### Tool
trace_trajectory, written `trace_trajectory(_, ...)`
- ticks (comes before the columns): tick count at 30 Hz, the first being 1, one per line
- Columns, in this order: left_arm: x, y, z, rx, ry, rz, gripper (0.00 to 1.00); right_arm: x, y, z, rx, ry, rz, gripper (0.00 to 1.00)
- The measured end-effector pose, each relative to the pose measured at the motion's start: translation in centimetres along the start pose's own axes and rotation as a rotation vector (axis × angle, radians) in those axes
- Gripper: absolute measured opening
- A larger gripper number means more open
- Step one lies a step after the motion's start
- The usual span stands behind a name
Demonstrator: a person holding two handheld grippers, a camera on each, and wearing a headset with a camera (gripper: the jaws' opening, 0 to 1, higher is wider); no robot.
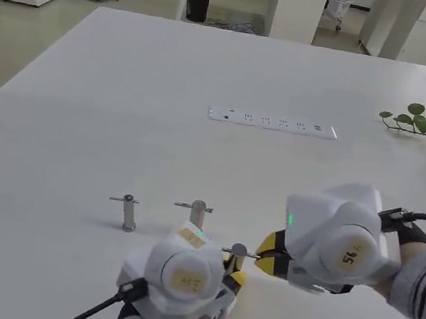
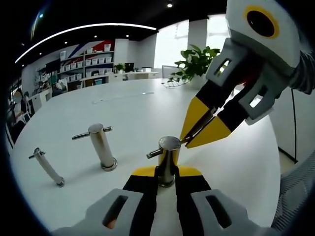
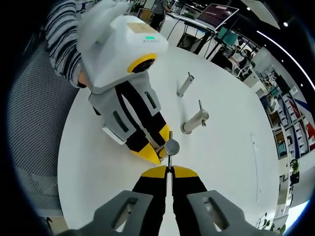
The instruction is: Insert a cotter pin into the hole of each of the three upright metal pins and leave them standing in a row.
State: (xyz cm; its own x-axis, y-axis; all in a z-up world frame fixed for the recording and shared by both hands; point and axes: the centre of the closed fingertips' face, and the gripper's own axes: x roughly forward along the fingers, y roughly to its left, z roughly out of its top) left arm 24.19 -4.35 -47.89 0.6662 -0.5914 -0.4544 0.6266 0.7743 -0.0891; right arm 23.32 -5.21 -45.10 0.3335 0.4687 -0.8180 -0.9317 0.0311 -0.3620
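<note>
— Clamping pin (image 2: 168, 162) upright on desk (image 1: 209, 72) with left gripper (image 2: 166, 172); pinching cotter (image 2: 153, 154) in its hole with right gripper (image 3: 169, 170).
— Risk?
— Could bend or jam cotter (if pushed skew); could tip pin on letting go.

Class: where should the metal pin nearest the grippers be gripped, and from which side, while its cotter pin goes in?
Probably the lower shaft of the metal pin, from the person's side, as the left gripper does. The cotter pin crosses just under the head, held there by the right gripper, so the top must be left free.
</note>
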Motion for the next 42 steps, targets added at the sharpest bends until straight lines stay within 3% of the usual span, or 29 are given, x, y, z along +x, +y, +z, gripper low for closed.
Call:
trace_trajectory(7, 0.05, 0.05, -0.10, -0.061, -0.006, 0.013, 0.10, 0.24, -0.16, 0.66, 0.015, -0.020, -0.008, 0.00)
trace_trajectory(21, 0.15, 0.07, -0.26, -0.073, 0.000, 0.030, 0.10, 0.30, -0.25, 0.86, 0.046, -0.036, 0.000, 0.00)
trace_trajectory(25, 0.15, 0.09, -0.30, -0.077, 0.002, 0.032, 0.10, -0.01, -0.50, 0.54, 0.046, -0.019, -0.012, 0.08)
trace_trajectory(32, 0.17, 0.11, -0.33, -0.100, 0.005, 0.033, 0.10, -0.52, -0.50, 0.53, 0.065, -0.036, -0.007, 0.00)
trace_trajectory(42, 0.27, 0.08, -0.39, -0.104, 0.006, 0.037, 0.11, -0.46, -0.36, 0.86, 0.078, -0.052, -0.005, 0.00)
